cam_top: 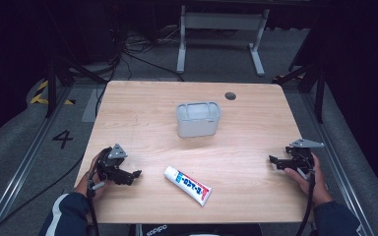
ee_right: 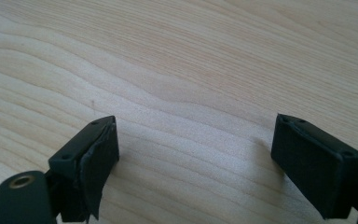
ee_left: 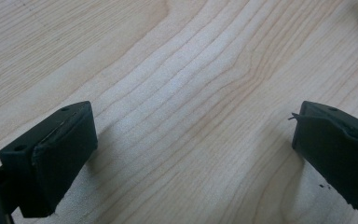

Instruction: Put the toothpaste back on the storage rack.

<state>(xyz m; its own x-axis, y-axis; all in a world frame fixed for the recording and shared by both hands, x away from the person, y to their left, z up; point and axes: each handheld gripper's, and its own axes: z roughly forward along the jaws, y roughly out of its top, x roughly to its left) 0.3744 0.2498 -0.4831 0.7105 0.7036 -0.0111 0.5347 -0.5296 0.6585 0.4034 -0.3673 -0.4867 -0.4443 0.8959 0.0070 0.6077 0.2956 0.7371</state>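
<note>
On the table (cam_top: 142, 113), both the left tool (cam_top: 137, 173) and right tool (cam_top: 272, 160) gape wide (holding nothing), toothpaste tube (cam_top: 187, 185) between them.

A light wooden table (cam_top: 142, 108) carries a round dark insert (cam_top: 230, 96) near its far edge. A white table frame (cam_top: 221, 29) stands on the grey floor (cam_top: 19, 137) behind it. Loose black cables (cam_top: 133, 49) (several strands) and yellow-black tape (cam_top: 42, 93) lie left.

A light wooden table (cam_top: 138, 118) carries a grey basket (cam_top: 198, 119) and toothpaste tube (cam_top: 187, 185).
</note>
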